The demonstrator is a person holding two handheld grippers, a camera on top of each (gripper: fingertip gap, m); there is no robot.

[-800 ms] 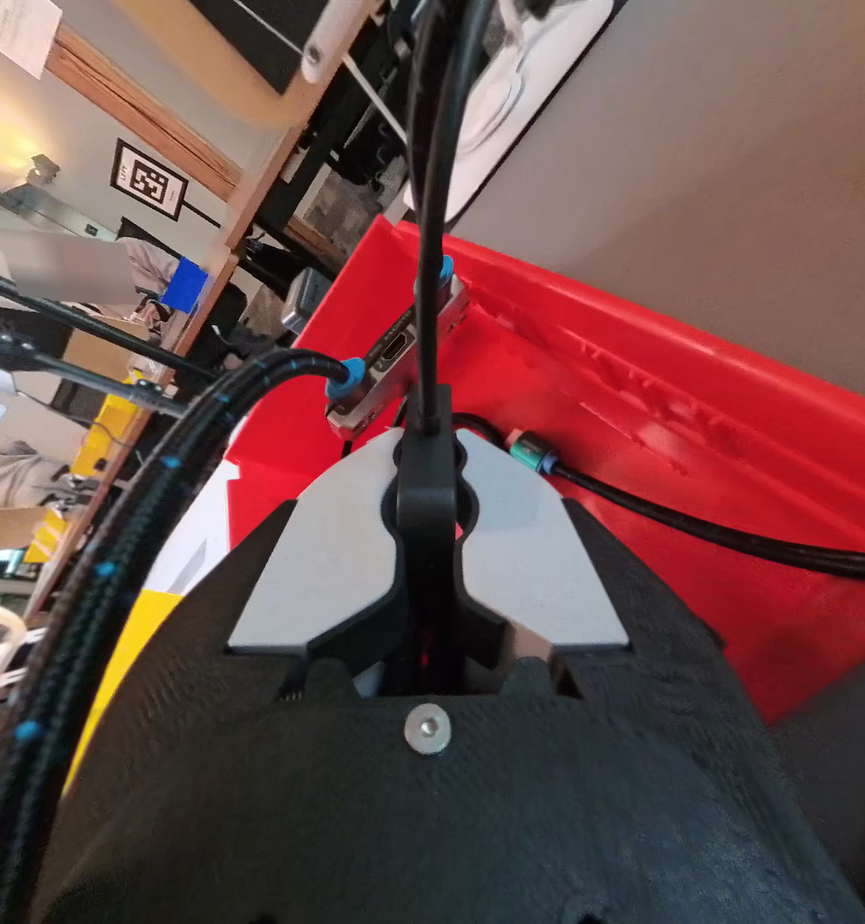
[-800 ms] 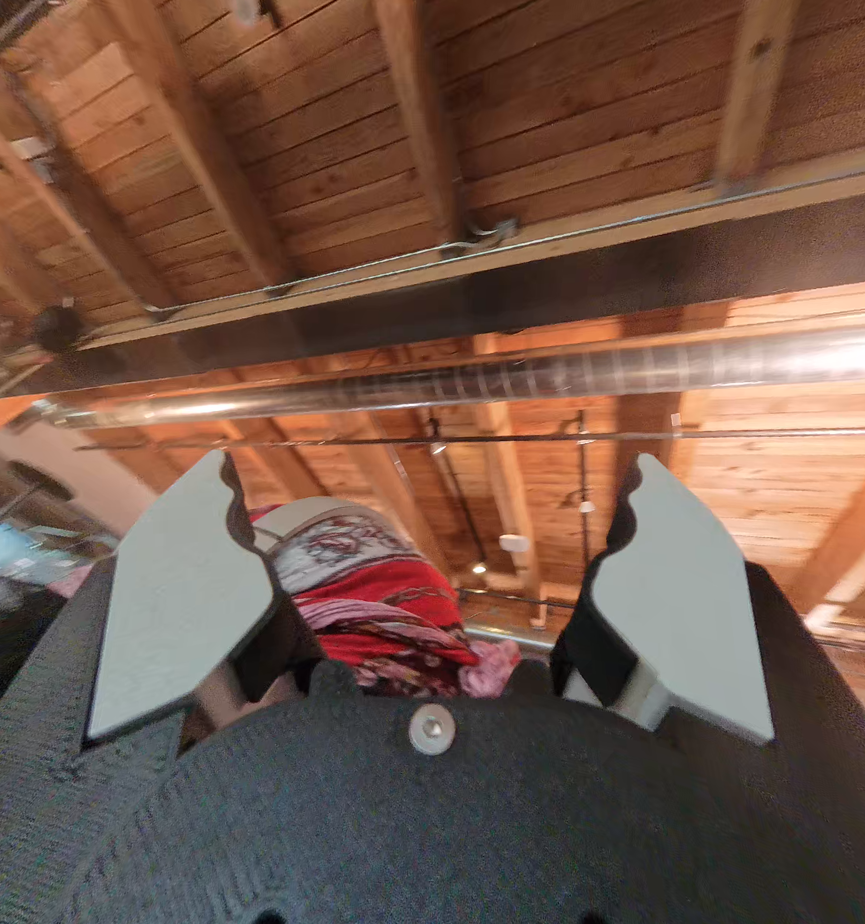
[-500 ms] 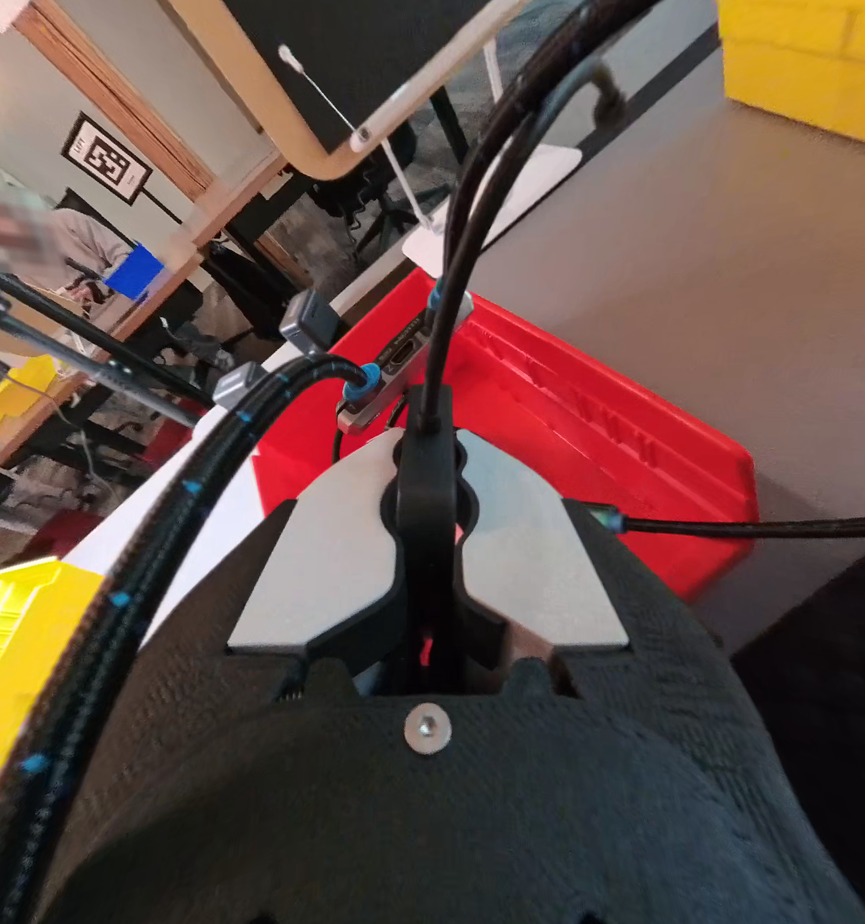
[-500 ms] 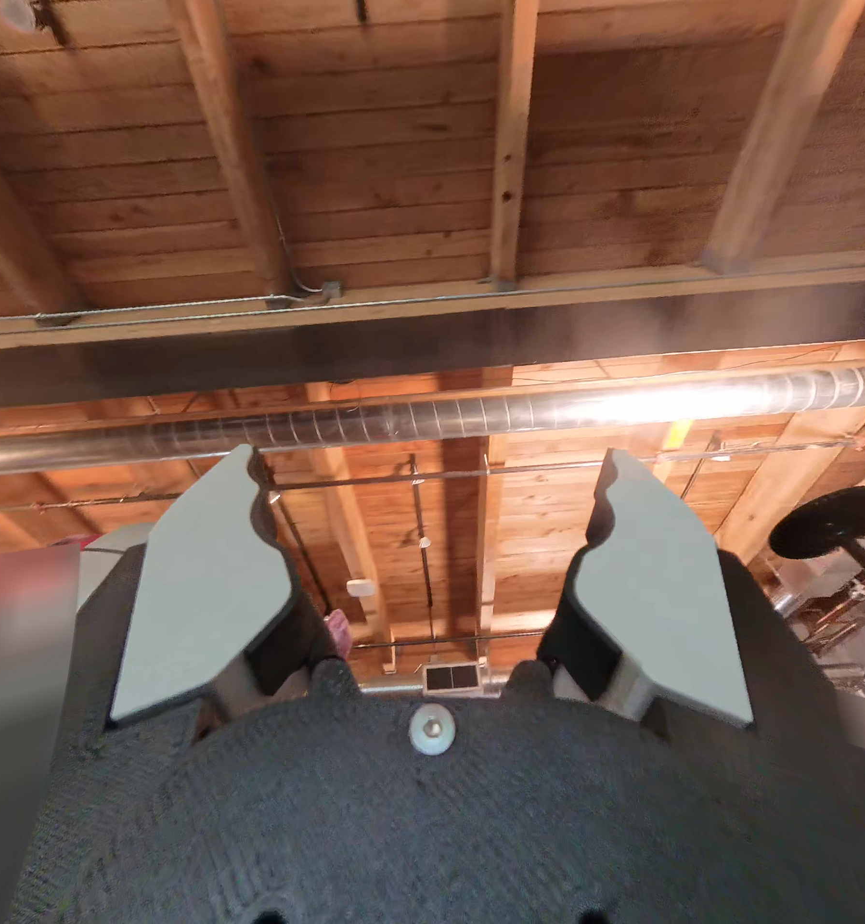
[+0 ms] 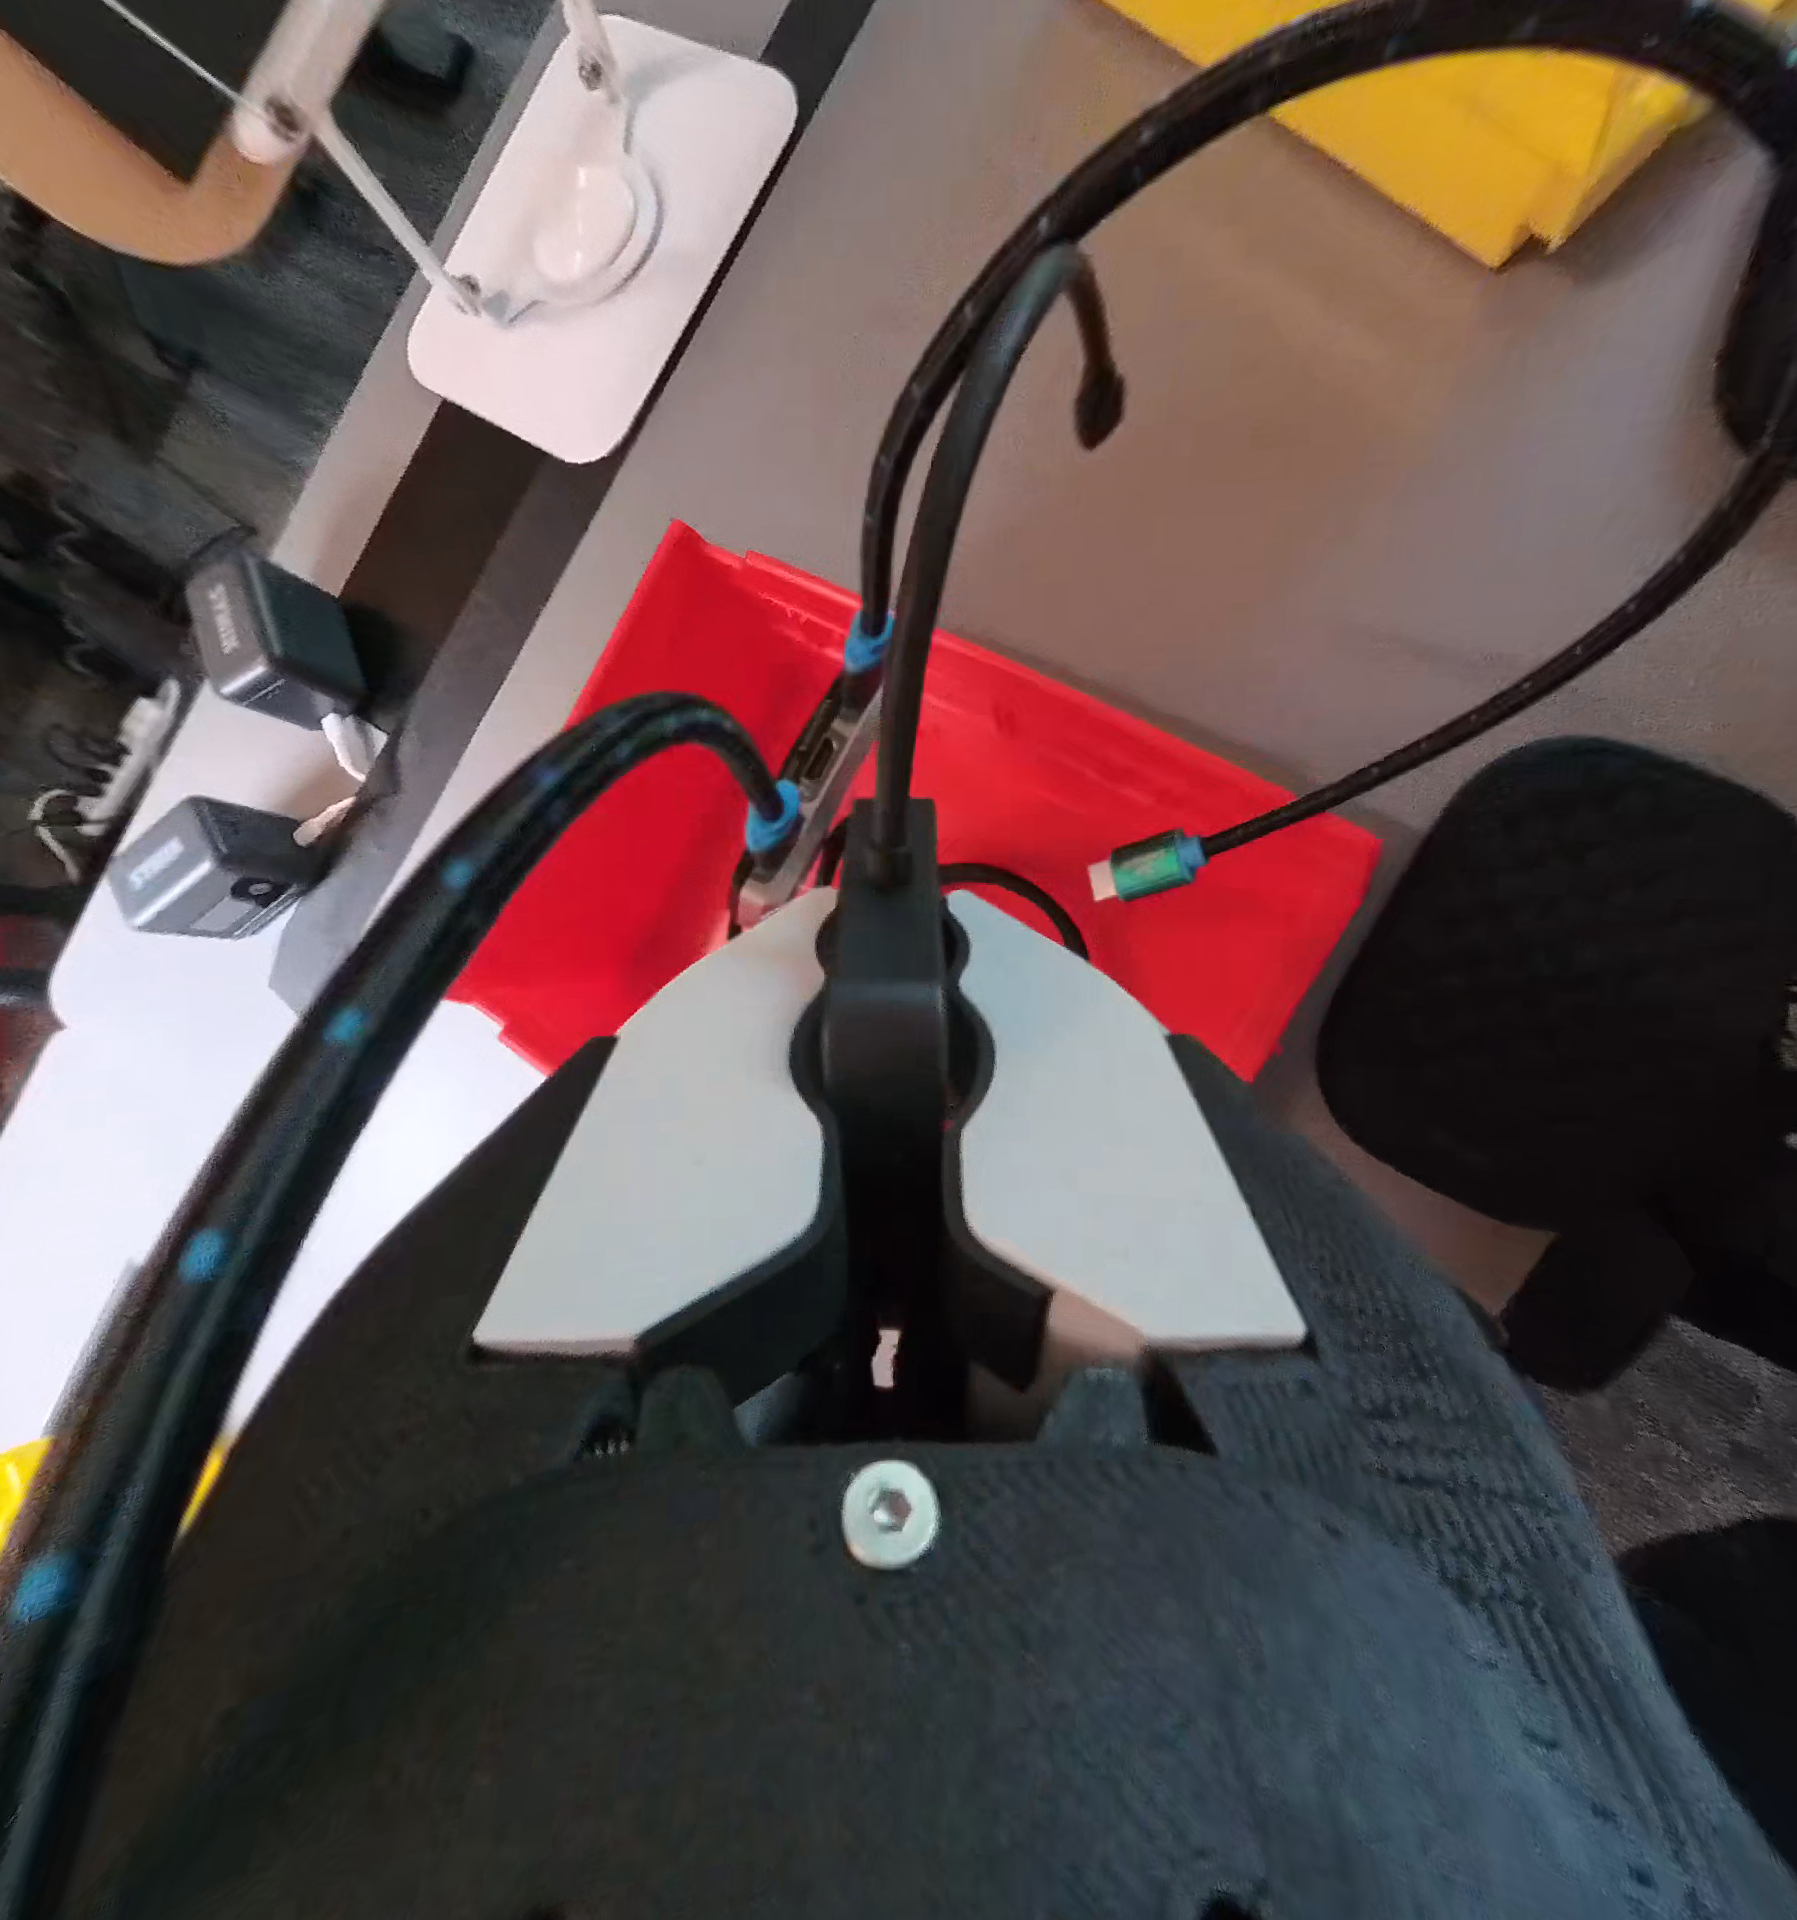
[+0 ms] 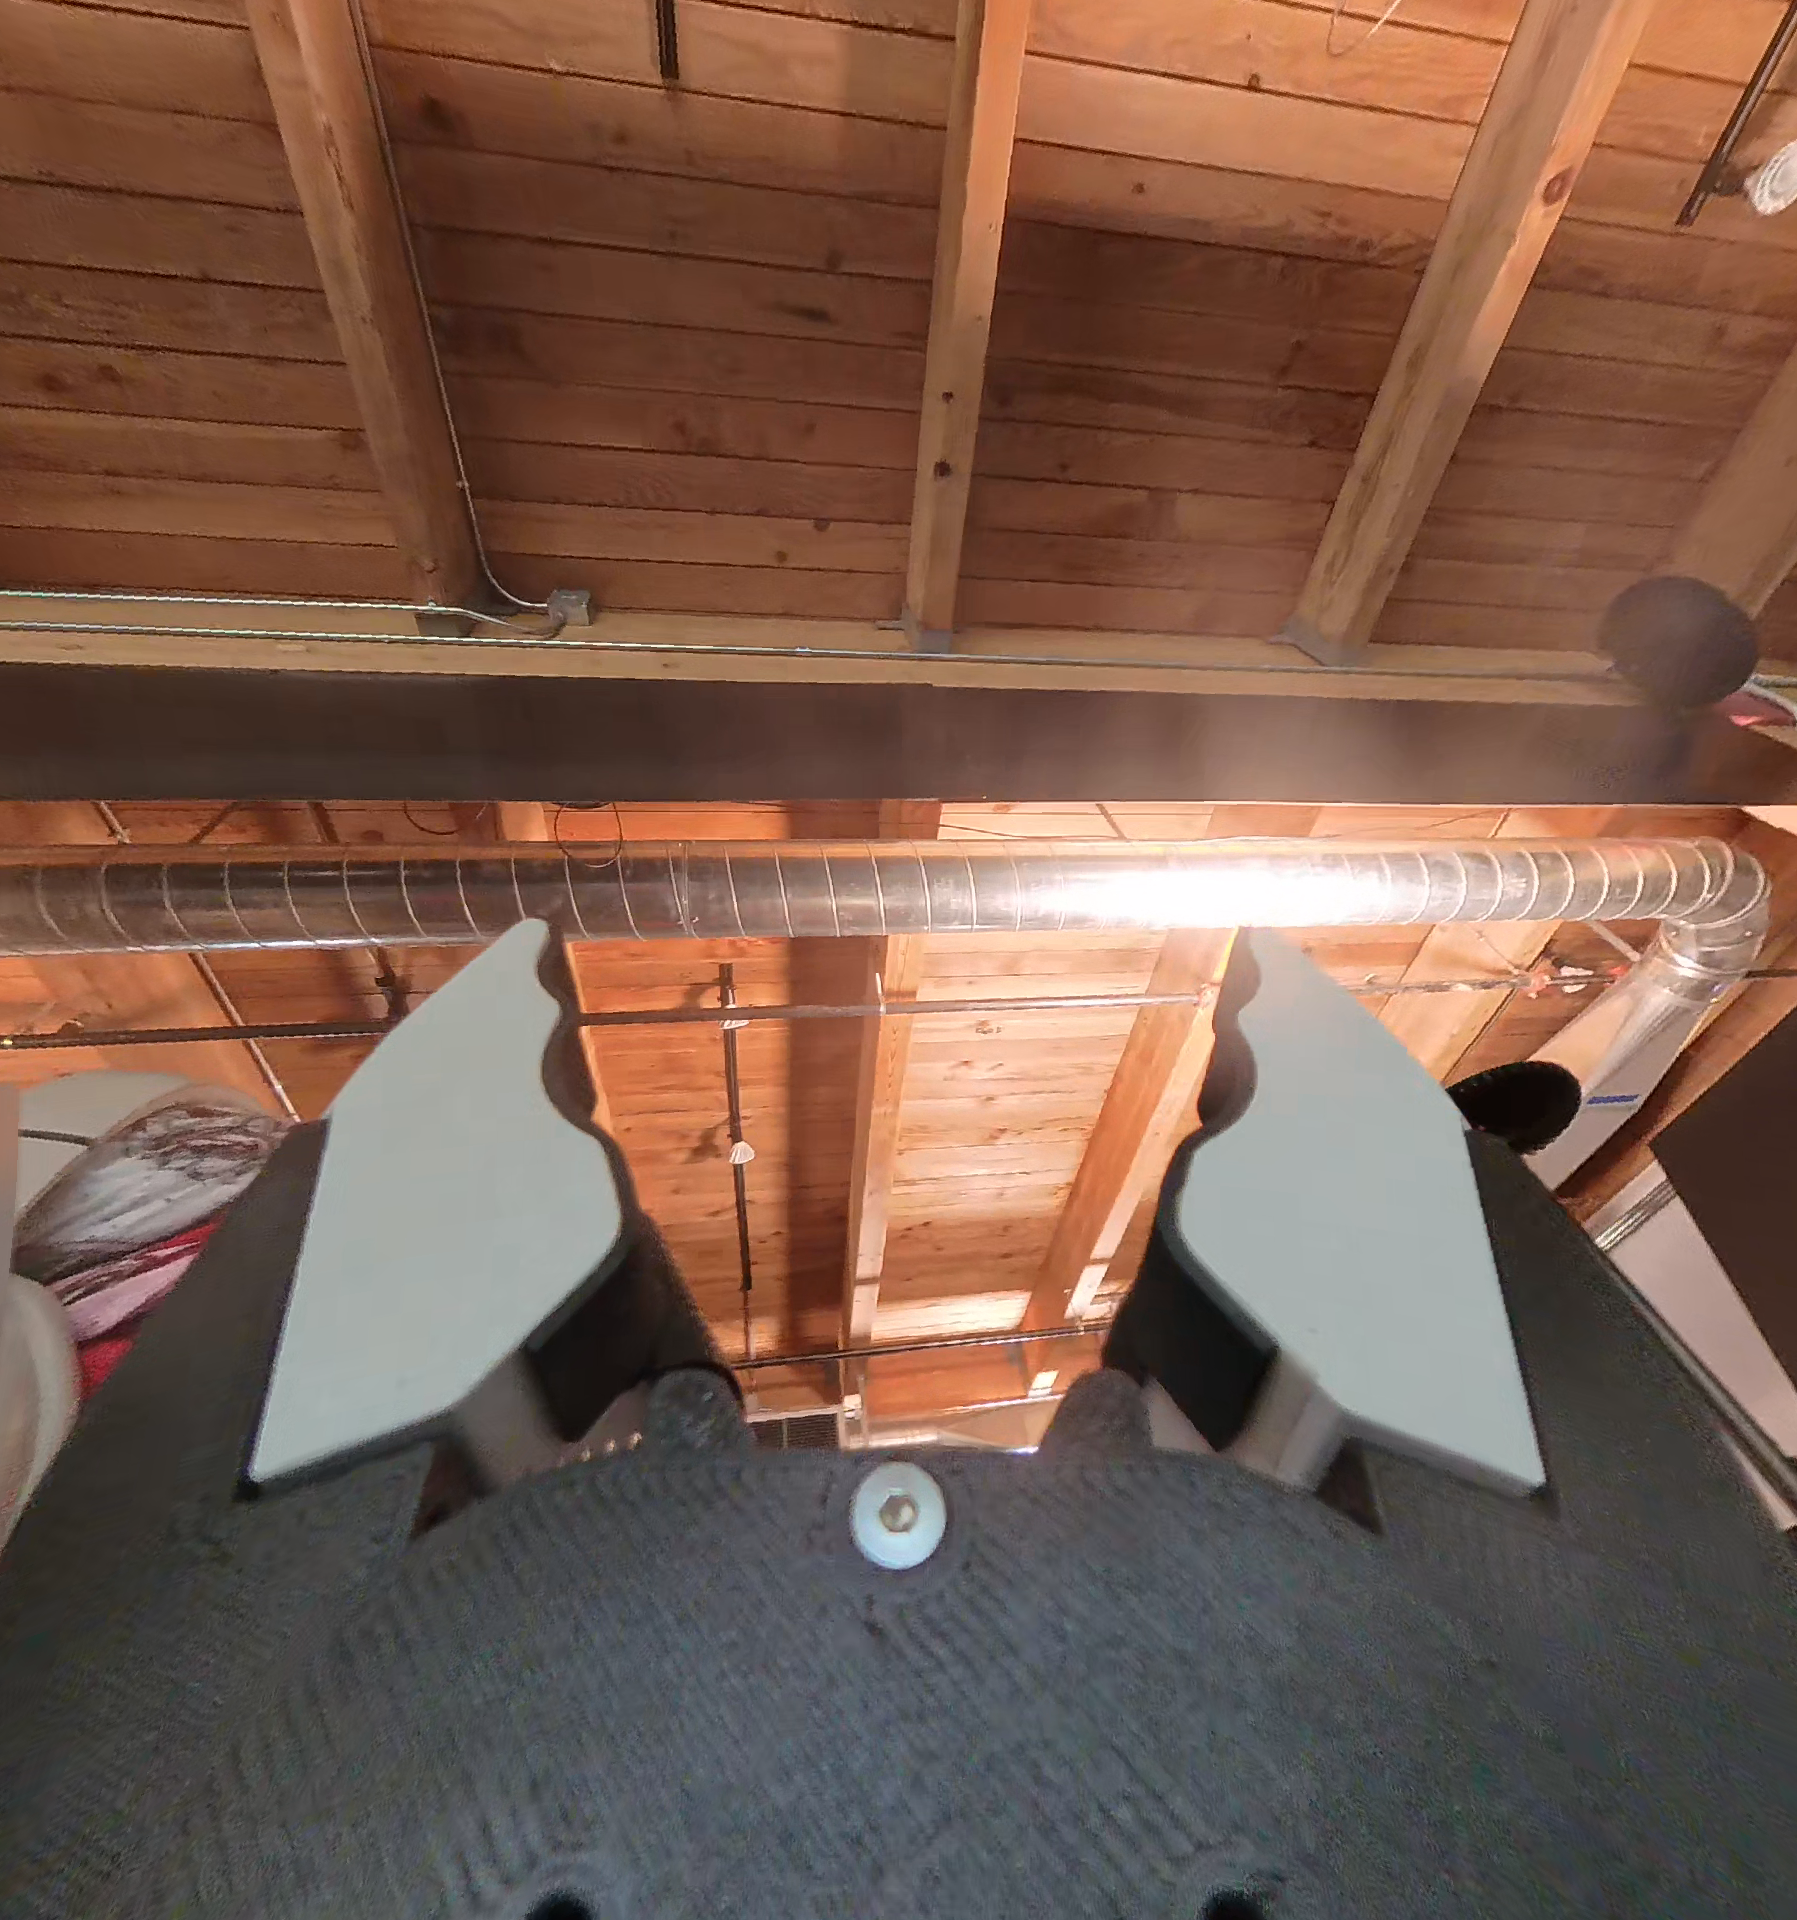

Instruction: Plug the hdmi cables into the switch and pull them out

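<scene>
In the left wrist view my left gripper (image 5: 886, 914) is shut on a black plug (image 5: 886, 997); its thin black cable (image 5: 925, 540) arcs up from the fingertips. Just past the fingertips hangs the small grey switch (image 5: 821, 764). Two braided cables with blue collars (image 5: 774, 816) (image 5: 866, 646) are plugged into it. A third cable ends in a loose green connector (image 5: 1148, 864), which dangles in the air to the right. All of this is held above a red bin (image 5: 1060, 748). My right gripper (image 6: 894, 935) is open and empty and points at a wooden ceiling.
The red bin sits on a grey table (image 5: 1289, 468). A yellow bin (image 5: 1445, 135) is at the far right, a white stand base (image 5: 603, 239) at the far left. Two black adapters (image 5: 270, 644) (image 5: 198, 868) lie off the table's left edge. A black padded shape (image 5: 1580, 997) is at right.
My left gripper has risen with the plug, switch and cables, so the red bin now lies farther below. The green connector has lifted out of the bin. The right gripper has swung under the ceiling, still open.
</scene>
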